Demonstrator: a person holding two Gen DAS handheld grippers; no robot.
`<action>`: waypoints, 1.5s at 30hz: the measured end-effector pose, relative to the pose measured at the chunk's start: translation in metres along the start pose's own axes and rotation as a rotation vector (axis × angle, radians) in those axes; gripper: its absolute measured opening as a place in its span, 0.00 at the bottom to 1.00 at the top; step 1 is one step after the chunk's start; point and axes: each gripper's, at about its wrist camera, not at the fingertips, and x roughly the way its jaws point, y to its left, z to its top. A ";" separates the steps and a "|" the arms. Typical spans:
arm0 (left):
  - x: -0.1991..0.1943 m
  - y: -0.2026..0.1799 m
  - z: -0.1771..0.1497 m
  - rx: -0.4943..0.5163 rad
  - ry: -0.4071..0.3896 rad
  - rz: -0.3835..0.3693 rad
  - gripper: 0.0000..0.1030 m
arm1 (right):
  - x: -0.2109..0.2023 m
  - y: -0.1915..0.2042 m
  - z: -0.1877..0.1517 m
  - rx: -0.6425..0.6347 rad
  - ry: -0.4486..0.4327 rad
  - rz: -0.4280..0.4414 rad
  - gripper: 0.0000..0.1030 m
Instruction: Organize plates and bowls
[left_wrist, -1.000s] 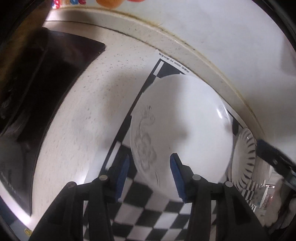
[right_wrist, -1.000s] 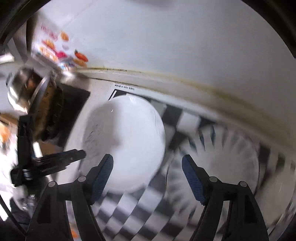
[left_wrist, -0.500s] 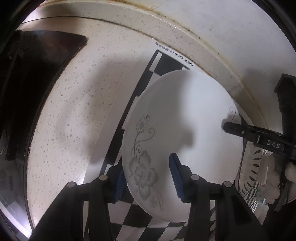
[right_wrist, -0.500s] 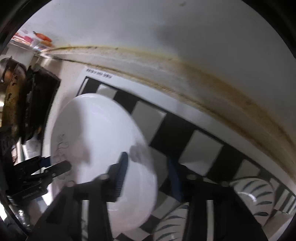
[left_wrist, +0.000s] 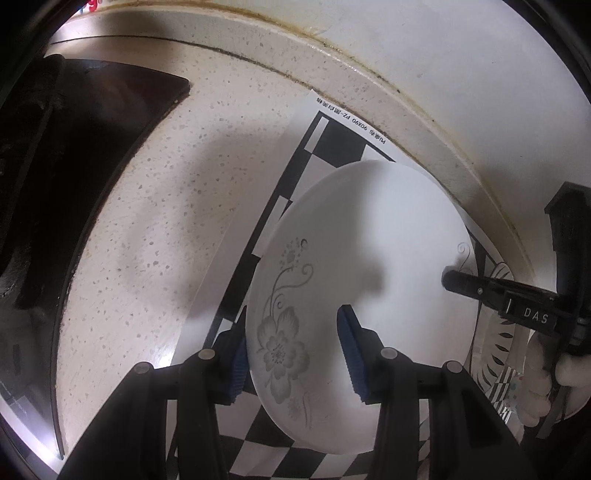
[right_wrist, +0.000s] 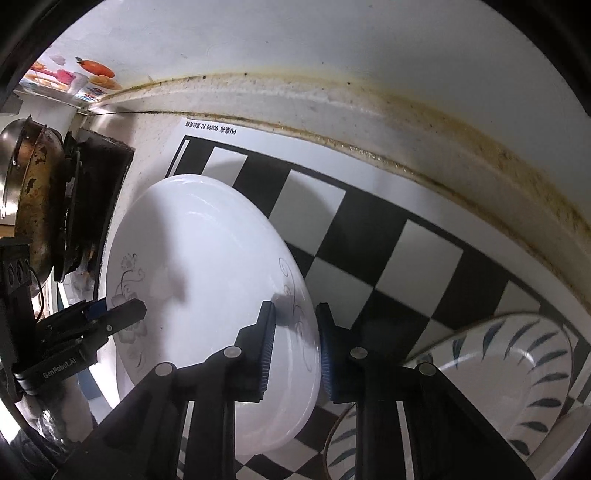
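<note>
A white plate with a grey flower pattern (left_wrist: 369, 266) is held tilted above the checkered mat (left_wrist: 332, 136). My left gripper (left_wrist: 291, 358) straddles its near rim, one blue pad under it and one on top. My right gripper (right_wrist: 293, 343) is shut on the opposite rim of the same plate (right_wrist: 207, 266); it also shows in the left wrist view (left_wrist: 480, 288). A white bowl with dark blue leaf strokes (right_wrist: 498, 369) sits on the mat at the right, below the right gripper.
A black stove top (left_wrist: 74, 155) with a worn pan (right_wrist: 33, 192) lies to the left on the speckled counter (left_wrist: 177, 206). The white wall (right_wrist: 332, 48) and its stained raised ledge run along the back of the mat.
The right gripper came in and closed on the plate's far rim. The left gripper's jaws moved onto the near rim. The plate has risen and tilted off the mat.
</note>
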 end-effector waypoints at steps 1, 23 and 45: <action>-0.002 0.001 0.000 0.005 0.002 0.004 0.39 | -0.004 -0.001 -0.004 0.006 -0.002 0.006 0.23; -0.047 -0.090 -0.068 0.178 0.002 0.017 0.39 | -0.108 -0.064 -0.156 0.150 -0.102 0.066 0.21; -0.003 -0.201 -0.205 0.434 0.173 0.061 0.39 | -0.126 -0.146 -0.361 0.380 -0.106 0.078 0.21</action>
